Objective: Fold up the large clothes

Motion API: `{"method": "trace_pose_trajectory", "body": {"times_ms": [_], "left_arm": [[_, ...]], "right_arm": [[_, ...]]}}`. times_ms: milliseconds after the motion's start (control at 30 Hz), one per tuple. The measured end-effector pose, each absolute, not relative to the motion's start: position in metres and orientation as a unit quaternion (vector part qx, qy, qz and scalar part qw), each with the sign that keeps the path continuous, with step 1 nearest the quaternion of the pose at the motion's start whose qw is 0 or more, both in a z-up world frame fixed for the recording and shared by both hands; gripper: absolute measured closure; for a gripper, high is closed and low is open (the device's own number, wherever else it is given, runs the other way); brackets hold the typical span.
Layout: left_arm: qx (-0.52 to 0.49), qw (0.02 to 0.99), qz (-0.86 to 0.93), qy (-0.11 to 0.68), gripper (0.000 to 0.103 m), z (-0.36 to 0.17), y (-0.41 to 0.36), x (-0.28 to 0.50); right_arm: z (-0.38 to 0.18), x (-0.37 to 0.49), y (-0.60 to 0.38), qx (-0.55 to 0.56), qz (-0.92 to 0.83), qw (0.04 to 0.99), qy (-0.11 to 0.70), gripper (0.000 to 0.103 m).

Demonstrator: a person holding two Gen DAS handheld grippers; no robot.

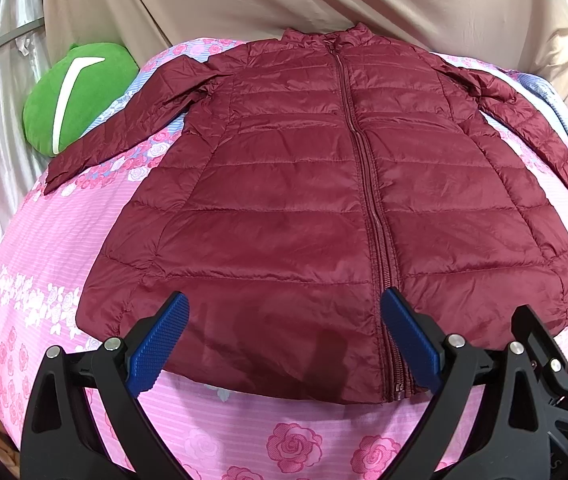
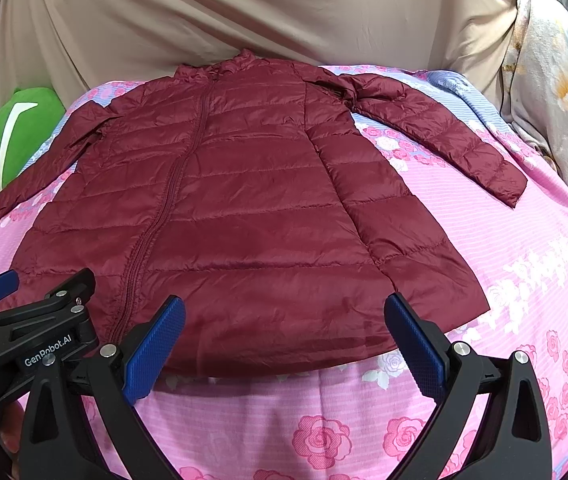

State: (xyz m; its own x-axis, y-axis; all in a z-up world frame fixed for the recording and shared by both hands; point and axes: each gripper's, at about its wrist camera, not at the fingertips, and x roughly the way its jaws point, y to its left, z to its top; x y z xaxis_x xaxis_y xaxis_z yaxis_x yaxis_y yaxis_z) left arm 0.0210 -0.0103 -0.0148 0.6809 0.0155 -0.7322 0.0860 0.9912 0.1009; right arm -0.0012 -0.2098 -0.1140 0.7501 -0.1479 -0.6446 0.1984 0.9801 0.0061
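Note:
A dark red quilted jacket (image 1: 303, 184) (image 2: 244, 208) lies flat and zipped on a pink floral bedsheet (image 1: 44, 264) (image 2: 523, 264), collar away from me, both sleeves spread out to the sides. My left gripper (image 1: 284, 312) hovers open over the hem near the zipper's lower end, nothing between its blue pads. My right gripper (image 2: 284, 316) hovers open over the hem's right half, also holding nothing. The left gripper (image 2: 24, 320) shows at the lower left of the right wrist view, and the right gripper's black frame (image 1: 543, 352) at the lower right of the left wrist view.
A green plush cushion (image 1: 76, 96) (image 2: 16, 136) sits beside the left sleeve at the bed's far left. Beige cloth (image 1: 284, 0) hangs behind the bed. A pale flowered fabric (image 2: 551, 92) hangs at the far right.

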Motion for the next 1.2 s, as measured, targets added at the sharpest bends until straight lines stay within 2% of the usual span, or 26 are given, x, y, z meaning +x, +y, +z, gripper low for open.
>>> {"method": "trace_pose_trajectory", "body": {"times_ms": [1200], "left_arm": [[0.067,0.914,-0.018,0.399,0.009,-0.0153,-0.0118,0.0221]], "right_arm": [[-0.1137,0.0007,-0.2109,0.037,-0.091,0.934,0.343,0.005]]}}
